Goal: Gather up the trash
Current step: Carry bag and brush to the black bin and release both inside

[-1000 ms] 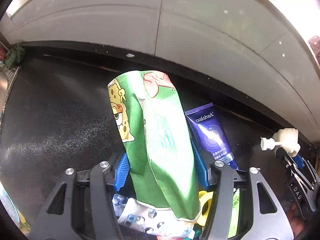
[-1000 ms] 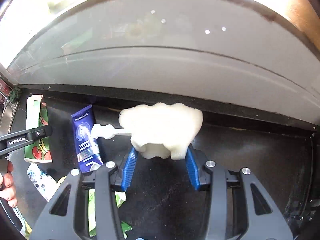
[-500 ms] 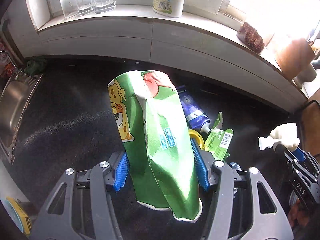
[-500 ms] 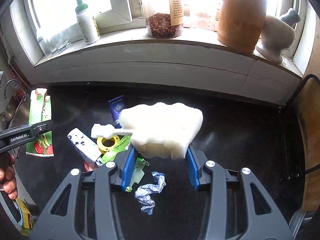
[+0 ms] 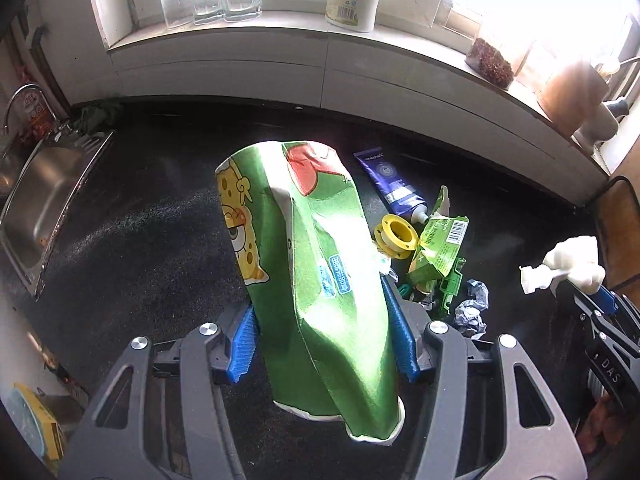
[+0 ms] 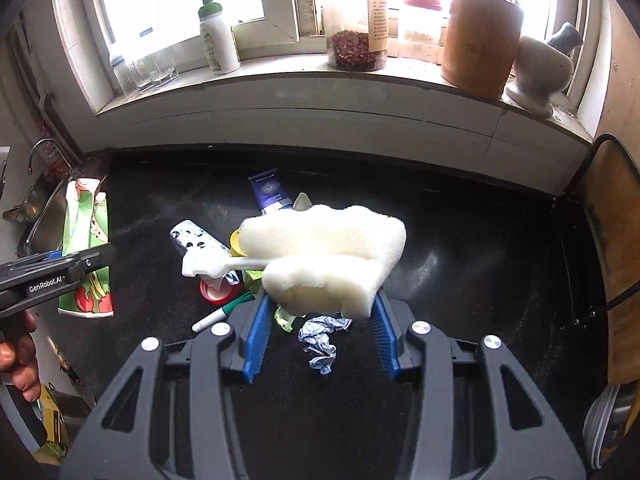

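Left gripper (image 5: 324,344) clamped on crumpled green cartoon-printed snack bag (image 5: 308,264); right gripper (image 6: 318,332) clamped on white foam sponge brush (image 6: 324,256). Both above black countertop (image 6: 460,280). Beyond, on countertop: crumpled blue-white wrapper (image 6: 320,338), blue toothpaste tube (image 6: 270,194).

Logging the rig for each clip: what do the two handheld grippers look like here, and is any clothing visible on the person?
Both grippers, left and right, have dark grey frames with triangular cutouts, silver round screw heads and ribbed blue finger pads. Seen side-on from the right wrist, the left gripper carries white "GenRobot.AI" lettering; the right one shows "DAS" in the left view. No cables or sleeves show; only a bare hand is visible.
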Available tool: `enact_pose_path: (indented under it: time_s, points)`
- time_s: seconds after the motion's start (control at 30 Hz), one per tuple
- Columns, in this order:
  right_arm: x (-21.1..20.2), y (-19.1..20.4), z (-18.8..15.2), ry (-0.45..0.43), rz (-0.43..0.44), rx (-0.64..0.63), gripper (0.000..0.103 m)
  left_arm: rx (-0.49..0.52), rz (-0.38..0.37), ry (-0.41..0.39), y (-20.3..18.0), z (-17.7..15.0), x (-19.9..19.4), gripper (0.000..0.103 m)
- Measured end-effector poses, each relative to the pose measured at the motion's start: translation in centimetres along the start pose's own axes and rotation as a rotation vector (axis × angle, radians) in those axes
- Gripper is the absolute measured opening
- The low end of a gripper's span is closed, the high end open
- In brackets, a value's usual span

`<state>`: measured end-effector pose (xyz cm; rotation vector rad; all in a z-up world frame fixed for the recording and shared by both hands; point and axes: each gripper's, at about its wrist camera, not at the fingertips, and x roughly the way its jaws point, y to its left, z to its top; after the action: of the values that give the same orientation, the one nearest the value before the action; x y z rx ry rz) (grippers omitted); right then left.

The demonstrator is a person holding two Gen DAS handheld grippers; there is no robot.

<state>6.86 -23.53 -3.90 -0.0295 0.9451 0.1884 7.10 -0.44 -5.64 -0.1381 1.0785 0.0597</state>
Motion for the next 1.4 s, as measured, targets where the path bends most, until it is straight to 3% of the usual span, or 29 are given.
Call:
enact_pose_path:
  time_s: [0.23,0.43,0.67,0.87,1.17,1.4]
  points:
    - [-0.3,4.3,0.4,-0.006,0.088,-0.095,0.045,-0.056,0.052,-0.063,3.6,-1.3,-2.5,0.055]
    - [0.3,11.7,0.7,0.013,0.242,-0.246,0.045,-0.141,0.152,-0.135,9.6,-4.2,-6.2,0.055]
    - [0.4,23.9,-0.9,0.067,0.456,-0.489,0.045,-0.328,0.293,-0.165,18.7,-11.0,-10.8,0.055]
    - [0.0,34.5,-5.0,0.140,0.610,-0.709,0.045,-0.503,0.399,-0.141,25.0,-19.0,-13.3,0.055]
    - [0.7,46.6,-12.7,0.274,0.749,-0.928,0.045,-0.722,0.424,-0.086,31.2,-29.6,-13.0,0.056]
    - [4.1,53.9,-18.0,0.352,0.751,-1.006,0.046,-0.825,0.367,-0.052,34.9,-35.5,-8.6,0.056]
